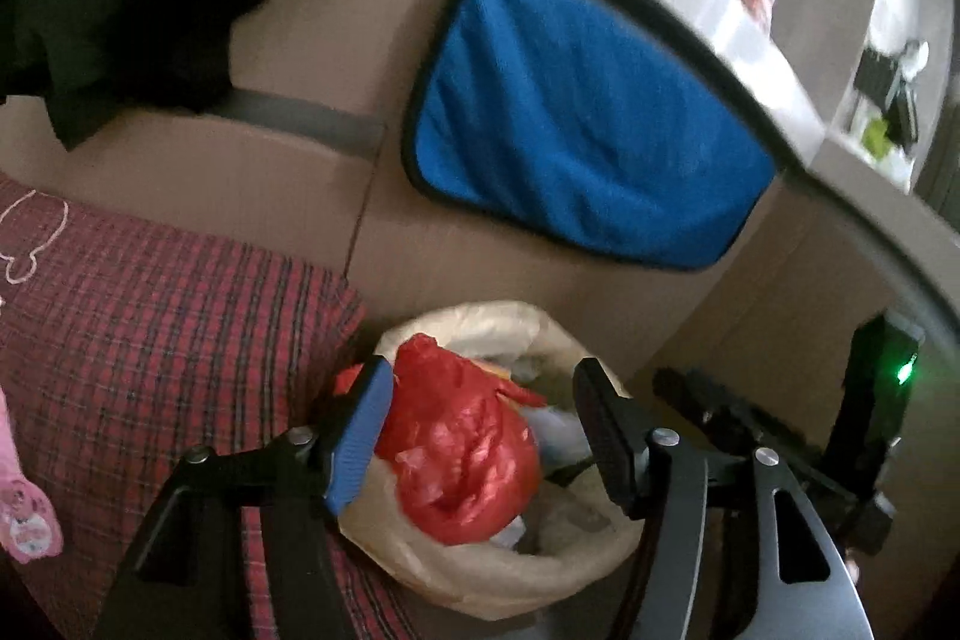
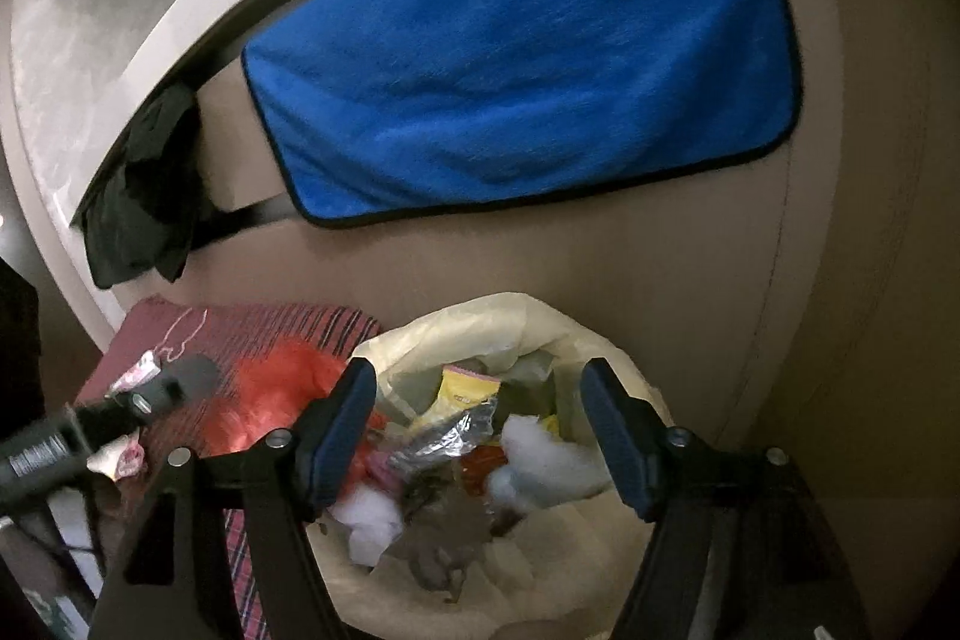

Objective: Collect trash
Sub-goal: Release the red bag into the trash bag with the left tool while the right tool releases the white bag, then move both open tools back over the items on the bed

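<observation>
Your left gripper [image 1: 480, 436] stands wide around the crumpled red plastic bag [image 1: 462, 454], lower centre, over the cream plastic trash bag [image 1: 480, 580]; your right gripper [image 2: 480, 436] wide, empty (lift clear without snagging the rim).

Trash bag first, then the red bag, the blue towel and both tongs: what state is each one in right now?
Trash bag: mouth open, holding wrappers.
Red bag: crumpled, at the bag's mouth, between the left tongs' fingers.
Blue towel: hanging spread over the edge.
Left tongs: open.
Right tongs: open, nothing held.

trash bag [image 2: 540, 550] bottom cut off, shelf items [image 1: 888, 100] blurred
</observation>
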The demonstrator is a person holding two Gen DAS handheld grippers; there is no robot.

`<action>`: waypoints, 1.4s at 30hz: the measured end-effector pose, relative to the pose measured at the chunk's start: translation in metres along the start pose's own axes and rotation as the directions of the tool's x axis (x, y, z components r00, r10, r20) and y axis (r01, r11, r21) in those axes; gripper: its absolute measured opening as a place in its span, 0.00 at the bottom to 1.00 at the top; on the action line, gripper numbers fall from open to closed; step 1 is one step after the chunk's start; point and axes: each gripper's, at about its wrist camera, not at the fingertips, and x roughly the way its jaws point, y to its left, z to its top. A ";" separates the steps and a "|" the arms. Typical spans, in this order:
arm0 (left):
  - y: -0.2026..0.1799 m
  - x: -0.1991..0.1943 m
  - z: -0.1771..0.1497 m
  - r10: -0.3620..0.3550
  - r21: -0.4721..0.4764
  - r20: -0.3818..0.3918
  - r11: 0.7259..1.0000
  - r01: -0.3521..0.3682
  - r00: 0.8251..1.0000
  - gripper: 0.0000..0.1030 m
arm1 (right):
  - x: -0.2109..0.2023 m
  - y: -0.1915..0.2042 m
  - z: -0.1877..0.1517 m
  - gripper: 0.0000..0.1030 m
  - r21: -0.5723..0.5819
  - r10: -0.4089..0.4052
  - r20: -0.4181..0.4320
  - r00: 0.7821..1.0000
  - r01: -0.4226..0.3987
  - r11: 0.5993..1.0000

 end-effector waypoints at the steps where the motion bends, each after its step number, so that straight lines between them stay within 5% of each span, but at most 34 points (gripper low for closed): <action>1: 0.002 -0.007 0.003 -0.001 -0.002 0.013 1.000 0.001 1.000 0.61 | -0.002 0.002 0.000 0.66 -0.002 -0.008 -0.001 1.000 0.008 1.000; 12: 0.063 -0.104 0.005 0.163 -0.041 0.130 0.986 -0.159 0.978 0.61 | -0.040 0.063 -0.010 0.66 -0.114 0.015 0.040 0.999 -0.010 0.993; 23: 0.187 -0.226 -0.024 0.379 -0.164 0.145 0.920 -0.356 0.914 0.61 | -0.026 0.191 -0.035 0.66 -0.253 0.181 -0.059 0.982 -0.190 0.949; 30: 0.250 -0.252 -0.052 0.401 -0.240 0.100 0.898 -0.369 0.911 0.61 | 0.025 0.272 -0.066 0.66 -0.284 0.302 -0.251 0.920 -0.368 0.885; 37: 0.287 -0.253 -0.064 0.392 -0.286 0.059 0.888 -0.360 0.918 0.61 | 0.058 0.324 -0.095 0.66 -0.330 0.304 -0.370 0.878 -0.429 0.841; 42: 0.297 -0.253 -0.060 0.391 -0.288 0.049 0.887 -0.362 0.919 0.61 | 0.064 0.354 -0.112 0.66 -0.296 0.359 -0.473 0.805 -0.529 0.795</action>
